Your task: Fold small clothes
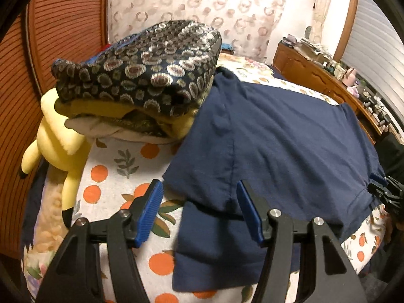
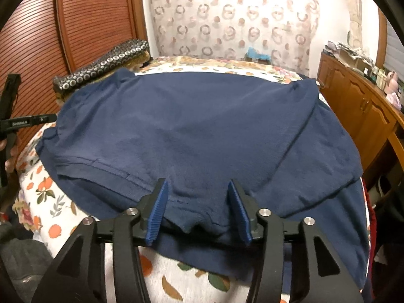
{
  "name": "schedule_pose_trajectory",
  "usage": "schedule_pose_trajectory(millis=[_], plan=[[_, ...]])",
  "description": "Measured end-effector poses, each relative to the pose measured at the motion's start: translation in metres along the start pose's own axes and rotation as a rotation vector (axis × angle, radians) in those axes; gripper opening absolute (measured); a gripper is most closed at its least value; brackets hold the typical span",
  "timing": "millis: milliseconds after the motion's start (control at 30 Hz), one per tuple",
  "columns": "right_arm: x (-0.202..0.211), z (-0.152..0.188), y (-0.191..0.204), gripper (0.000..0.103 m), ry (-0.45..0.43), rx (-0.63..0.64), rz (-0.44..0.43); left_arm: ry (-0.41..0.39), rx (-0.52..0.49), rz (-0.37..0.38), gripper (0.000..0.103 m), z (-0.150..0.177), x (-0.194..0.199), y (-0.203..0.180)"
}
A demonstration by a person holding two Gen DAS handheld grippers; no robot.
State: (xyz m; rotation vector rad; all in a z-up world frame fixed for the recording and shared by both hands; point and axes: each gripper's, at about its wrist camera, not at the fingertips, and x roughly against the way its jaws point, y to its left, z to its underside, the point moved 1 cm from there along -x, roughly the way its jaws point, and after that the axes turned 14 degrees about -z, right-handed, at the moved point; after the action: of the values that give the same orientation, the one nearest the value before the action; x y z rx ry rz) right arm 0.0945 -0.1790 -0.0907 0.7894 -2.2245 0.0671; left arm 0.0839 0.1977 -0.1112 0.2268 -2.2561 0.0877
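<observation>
The bed point(image 2: 63, 209), under its white cover printed with oranges and leaves, filled the lower part of both views, and a wooden dresser point(image 2: 358, 101) ran along its side at about three o'clock. A slatted wooden door point(image 1: 63, 25) stood at ten o'clock in my left view.

The navy shirt point(image 2: 192, 131) lay spread flat across the bed, taking up the middle of my right view, its collar edge at six o'clock nearest my fingers and a sleeve reaching out toward four o'clock. In my left view the same shirt point(image 1: 277, 139) stretched from the centre out to three o'clock, with a sleeve hanging down at six o'clock.

At eleven o'clock in the left view sat a pile of folded clothes point(image 1: 141, 80), topped by a dark cloth patterned with pale rings, resting on a yellow plush toy point(image 1: 53, 146) whose limbs dangled off toward eight o'clock.

My right gripper point(image 2: 199, 209) stood wide open, its blue pads point(image 2: 159, 212) set either side of the bunched collar fabric; the cloth lay between them, but I could not tell whether either pad touched it. My left gripper point(image 1: 199, 214) was likewise spread wide, the right pad point(image 1: 248, 212) over the sleeve seam and the left pad over the bare bed cover just beside the shirt's edge, gripping nothing. The left gripper point(image 2: 10, 123) also showed at nine o'clock in my right view.
</observation>
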Motion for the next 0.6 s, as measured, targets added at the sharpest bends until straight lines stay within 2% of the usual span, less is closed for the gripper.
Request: schedule_pose_trajectory(millis=[133, 367, 467, 500, 600], plan=[[-0.002, 0.006, 0.0, 0.058, 0.001, 0.001, 0.004, 0.031, -0.007, 0.006, 0.06, 0.004, -0.008, -0.003], [0.0, 0.018, 0.008, 0.062, -0.044, 0.063, 0.043, 0.021, -0.018, -0.004, 0.06, 0.009, -0.005, -0.005], [0.002, 0.02, 0.006, 0.062, -0.058, 0.041, 0.041, 0.019, -0.025, 0.006, 0.059, 0.009, -0.003, -0.006], [0.002, 0.019, 0.005, 0.062, -0.061, 0.037, 0.037, 0.018, -0.027, 0.011, 0.052, 0.009, -0.002, -0.008], [0.002, 0.018, 0.004, 0.063, -0.062, 0.032, 0.034, 0.016, -0.032, 0.021, 0.041, 0.008, -0.001, -0.01]])
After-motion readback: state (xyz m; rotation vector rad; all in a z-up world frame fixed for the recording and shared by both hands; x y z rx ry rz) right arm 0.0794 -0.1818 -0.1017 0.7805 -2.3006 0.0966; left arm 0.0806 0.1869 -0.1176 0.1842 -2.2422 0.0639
